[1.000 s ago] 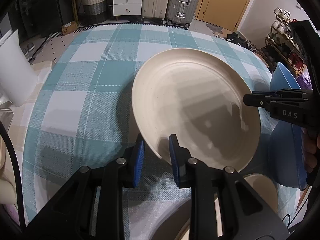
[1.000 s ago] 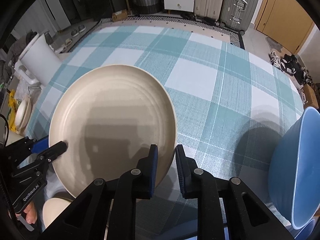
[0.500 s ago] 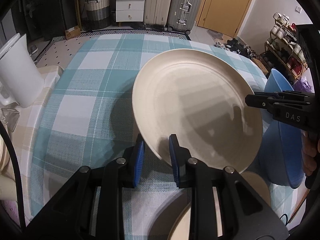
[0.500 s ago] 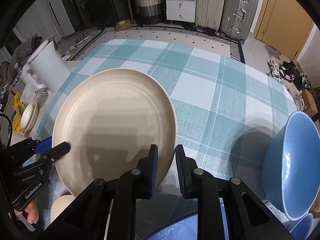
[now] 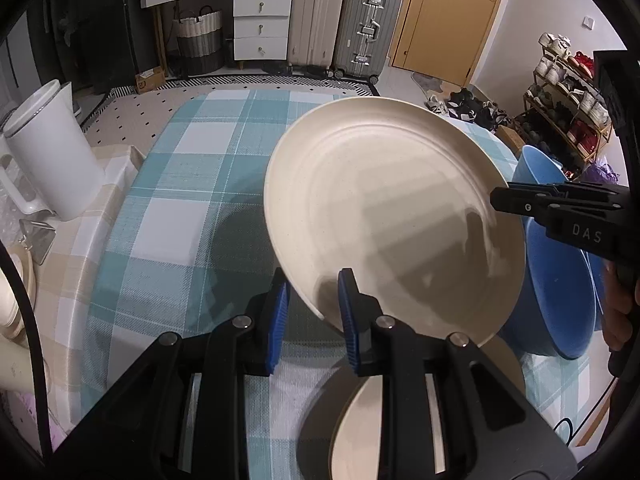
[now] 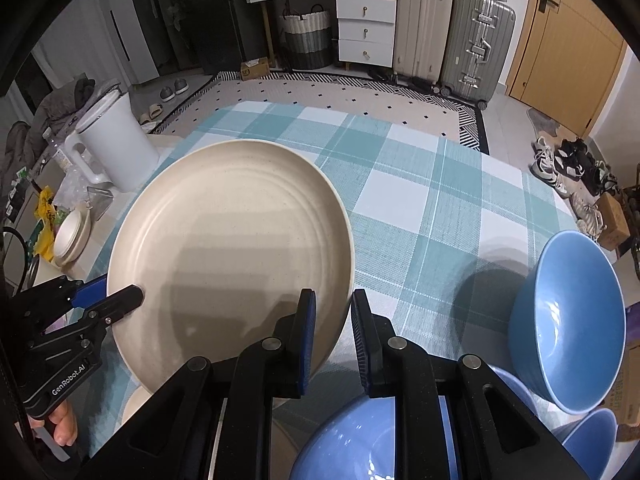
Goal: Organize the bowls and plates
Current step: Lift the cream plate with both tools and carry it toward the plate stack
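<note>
Cream plate (image 5: 394, 216) is held clear above the checked desk (image 5: 180, 184), left claw (image 5: 312, 320) and right claw (image 6: 332, 336) each clamped on opposite rim edges. Recommendation: keep it level, lower both together onto the stack.

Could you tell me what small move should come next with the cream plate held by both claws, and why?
Probably lower the cream plate toward the second cream plate lying below it. The left claw and right claw grip opposite rims, holding it tilted above the checked tablecloth, so stacking seems the likely aim.
</note>
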`<control>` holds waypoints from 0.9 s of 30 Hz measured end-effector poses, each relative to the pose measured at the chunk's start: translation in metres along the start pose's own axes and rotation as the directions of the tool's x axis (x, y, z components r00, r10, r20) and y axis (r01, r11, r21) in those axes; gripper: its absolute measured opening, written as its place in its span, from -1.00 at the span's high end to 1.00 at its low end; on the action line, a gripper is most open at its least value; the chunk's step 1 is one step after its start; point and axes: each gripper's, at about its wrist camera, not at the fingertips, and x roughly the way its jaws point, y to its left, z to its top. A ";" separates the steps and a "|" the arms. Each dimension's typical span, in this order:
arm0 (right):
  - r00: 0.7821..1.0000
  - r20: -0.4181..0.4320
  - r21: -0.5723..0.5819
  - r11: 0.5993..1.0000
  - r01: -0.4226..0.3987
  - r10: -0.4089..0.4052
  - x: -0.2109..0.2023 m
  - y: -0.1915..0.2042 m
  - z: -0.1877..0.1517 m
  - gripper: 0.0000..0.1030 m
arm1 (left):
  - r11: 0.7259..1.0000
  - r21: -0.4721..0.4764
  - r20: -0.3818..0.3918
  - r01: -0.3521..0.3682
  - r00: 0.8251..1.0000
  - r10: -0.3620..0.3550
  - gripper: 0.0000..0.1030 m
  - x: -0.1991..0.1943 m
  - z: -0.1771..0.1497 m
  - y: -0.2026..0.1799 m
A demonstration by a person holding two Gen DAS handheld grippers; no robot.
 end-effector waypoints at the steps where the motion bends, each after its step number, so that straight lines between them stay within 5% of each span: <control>1: 1.000 0.003 -0.001 1.000 0.000 0.000 -0.002 0.001 -0.001 0.63 | 1.000 0.002 0.003 -0.001 1.000 0.001 0.58 -0.003 0.000 -0.001; 27: 0.996 0.089 -0.010 1.000 0.000 0.001 -0.061 0.016 -0.045 0.63 | 0.999 0.034 0.068 -0.005 0.998 0.003 0.58 -0.067 -0.040 -0.023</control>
